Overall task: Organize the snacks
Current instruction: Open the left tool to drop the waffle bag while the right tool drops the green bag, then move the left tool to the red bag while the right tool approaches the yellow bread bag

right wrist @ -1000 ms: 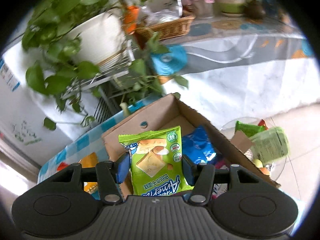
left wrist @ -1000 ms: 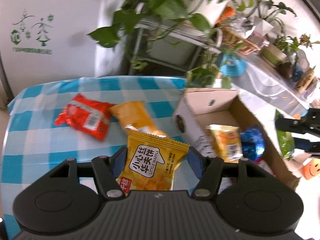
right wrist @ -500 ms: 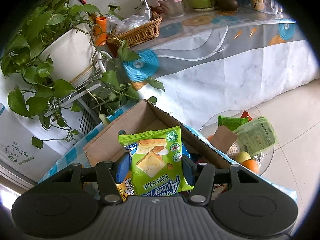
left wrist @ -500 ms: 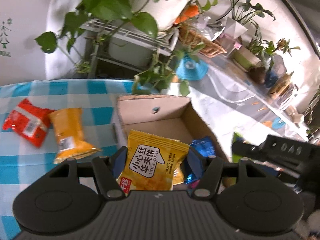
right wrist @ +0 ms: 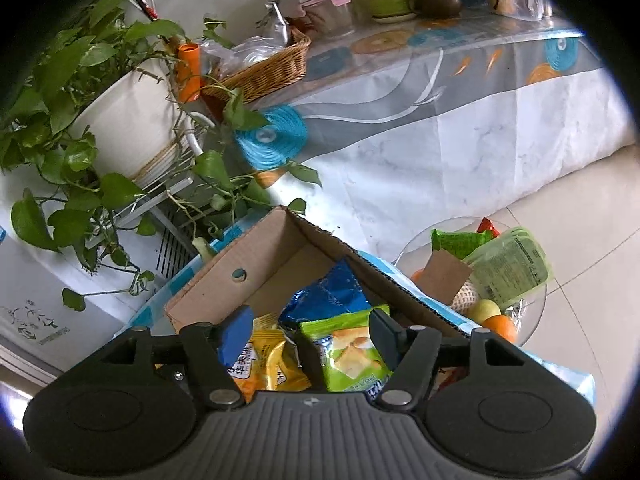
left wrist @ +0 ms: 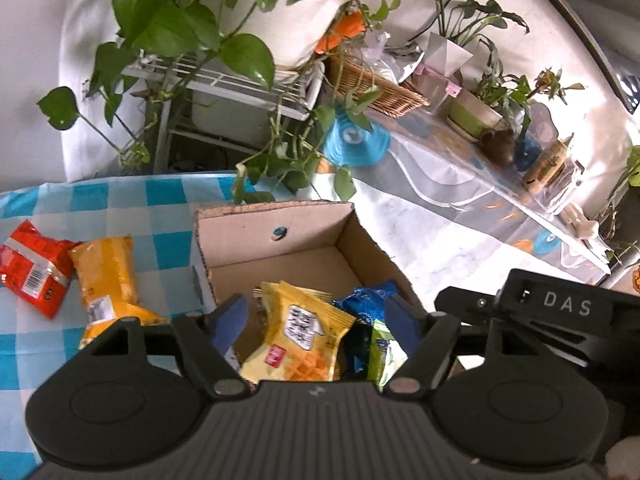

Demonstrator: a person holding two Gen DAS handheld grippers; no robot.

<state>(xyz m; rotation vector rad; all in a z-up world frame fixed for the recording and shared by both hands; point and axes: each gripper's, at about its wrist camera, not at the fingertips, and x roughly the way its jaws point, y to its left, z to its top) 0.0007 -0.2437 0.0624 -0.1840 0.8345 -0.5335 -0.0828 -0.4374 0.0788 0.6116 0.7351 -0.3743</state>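
An open cardboard box (left wrist: 272,236) stands on the blue-checked table. My left gripper (left wrist: 318,314) is open above it; the yellow waffle packet (left wrist: 298,340) lies loose in the box between its fingers, beside a blue packet (left wrist: 362,304) and a green packet (left wrist: 384,354). My right gripper (right wrist: 310,330) is open over the same box (right wrist: 224,284); the green packet (right wrist: 346,354) lies in the box below it, with the yellow waffle packet (right wrist: 264,364) and the blue packet (right wrist: 326,292). A red packet (left wrist: 30,266) and an orange-yellow packet (left wrist: 106,276) lie on the table, left of the box.
Potted plants on a white wire rack (left wrist: 224,80) hang over the table's far edge. A long side table (left wrist: 460,160) with a wicker basket and pots runs to the right. A glass bowl (right wrist: 532,320) of fruit and packets stands right of the box. The right gripper's body (left wrist: 560,312) is close beside my left gripper.
Both grippers opened over the box. The yellow waffle packet dropped from the left gripper and the green packet from the right; both now lie inside the box.
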